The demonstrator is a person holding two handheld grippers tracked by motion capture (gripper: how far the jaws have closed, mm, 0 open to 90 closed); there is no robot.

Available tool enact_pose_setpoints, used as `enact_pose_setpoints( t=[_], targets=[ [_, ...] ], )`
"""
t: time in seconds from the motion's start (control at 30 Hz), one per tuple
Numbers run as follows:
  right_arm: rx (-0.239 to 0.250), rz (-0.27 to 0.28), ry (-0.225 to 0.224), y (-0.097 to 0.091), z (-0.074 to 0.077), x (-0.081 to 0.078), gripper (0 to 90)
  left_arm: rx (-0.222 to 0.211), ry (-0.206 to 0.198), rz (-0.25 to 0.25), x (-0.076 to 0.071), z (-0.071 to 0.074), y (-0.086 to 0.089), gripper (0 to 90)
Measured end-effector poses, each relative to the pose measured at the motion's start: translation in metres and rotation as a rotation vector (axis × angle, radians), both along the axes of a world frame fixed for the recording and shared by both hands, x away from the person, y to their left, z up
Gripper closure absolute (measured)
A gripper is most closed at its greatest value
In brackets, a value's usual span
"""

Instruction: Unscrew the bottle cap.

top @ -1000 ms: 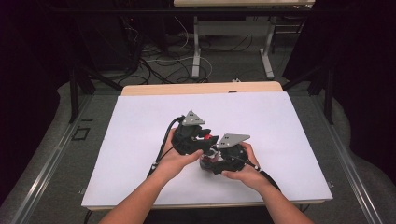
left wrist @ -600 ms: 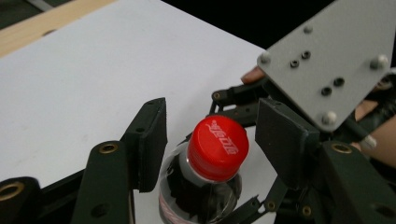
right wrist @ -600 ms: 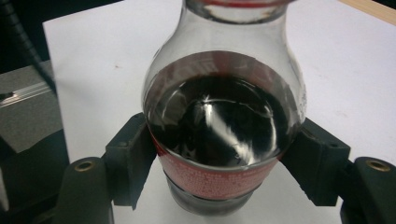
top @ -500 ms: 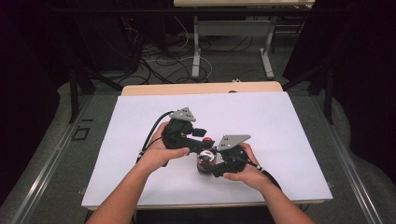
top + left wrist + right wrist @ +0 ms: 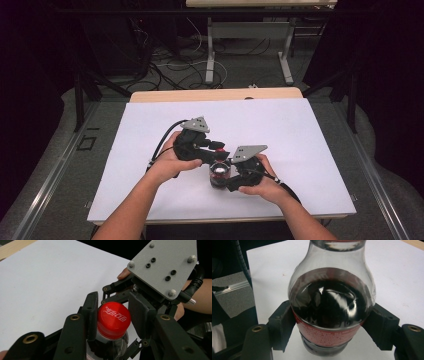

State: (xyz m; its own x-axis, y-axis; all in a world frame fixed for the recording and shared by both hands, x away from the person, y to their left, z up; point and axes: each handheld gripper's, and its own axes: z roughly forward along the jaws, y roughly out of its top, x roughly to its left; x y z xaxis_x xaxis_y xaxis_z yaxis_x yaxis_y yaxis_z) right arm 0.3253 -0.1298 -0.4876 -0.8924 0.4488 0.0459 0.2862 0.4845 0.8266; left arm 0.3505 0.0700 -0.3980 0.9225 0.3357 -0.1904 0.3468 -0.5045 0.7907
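One bottle (image 5: 332, 307), dark drink, on white table (image 5: 310, 130) near 6 o'clock edge. One red cap (image 5: 113, 318): left gripper (image 5: 113, 315) jaws just closed, clamping it. Right gripper (image 5: 332, 340) clamped on bottle's labelled body.

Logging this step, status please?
Right gripper clamps bottle body. Left gripper shut on red cap. White table, nothing obstructing.

A white tabletop (image 5: 310, 135) with a bare wood strip (image 5: 215, 94) along its far edge. Beyond it, on the grey floor (image 5: 250, 70), lie tangled cables (image 5: 170, 65) and stand the white legs (image 5: 210, 55) of another table. Dark surroundings on both sides.
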Motion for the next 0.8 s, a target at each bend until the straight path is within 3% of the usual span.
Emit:
enact_pose_setpoints(
  t=[0.13, 0.17, 0.27, 0.33, 0.4, 0.47, 0.53, 0.7, 0.8],
  targets=[
    [-0.004, -0.031, 0.009, 0.000, 0.000, 0.000, 29.7, 0.007, -0.004, 0.055, -0.003, 0.000, -0.003, 61.5],
    [-0.005, -0.036, 0.006, 0.000, 0.000, 0.001, 29.7, 0.007, -0.005, 0.107, -0.005, 0.000, -0.006, 61.5],
    [-0.018, -0.071, 0.009, 0.000, 0.000, 0.001, 29.6, 0.005, -0.006, 0.150, -0.008, -0.001, -0.008, 61.5],
    [-0.025, -0.094, 0.004, 0.000, -0.001, 0.002, 29.6, -0.012, -0.008, 0.226, -0.009, -0.005, -0.011, 61.5],
    [-0.029, -0.129, -0.012, 0.001, -0.002, 0.002, 29.6, -0.014, -0.009, 0.256, -0.011, -0.006, -0.013, 61.5],
    [-0.038, -0.144, -0.009, 0.001, -0.003, 0.002, 29.7, -0.014, -0.045, 0.326, -0.015, -0.008, -0.019, 61.6],
    [-0.042, -0.154, 0.002, 0.001, -0.003, 0.002, 29.7, -0.009, -0.049, 0.374, -0.019, -0.009, -0.023, 61.6],
    [-0.027, -0.177, 0.000, 0.001, -0.004, 0.003, 29.6, -0.003, -0.044, 0.437, -0.022, -0.009, -0.028, 61.5],
    [-0.035, -0.169, 0.007, 0.000, -0.003, 0.003, 29.6, 0.001, -0.042, 0.435, -0.022, -0.007, -0.029, 61.2]
  ],
)
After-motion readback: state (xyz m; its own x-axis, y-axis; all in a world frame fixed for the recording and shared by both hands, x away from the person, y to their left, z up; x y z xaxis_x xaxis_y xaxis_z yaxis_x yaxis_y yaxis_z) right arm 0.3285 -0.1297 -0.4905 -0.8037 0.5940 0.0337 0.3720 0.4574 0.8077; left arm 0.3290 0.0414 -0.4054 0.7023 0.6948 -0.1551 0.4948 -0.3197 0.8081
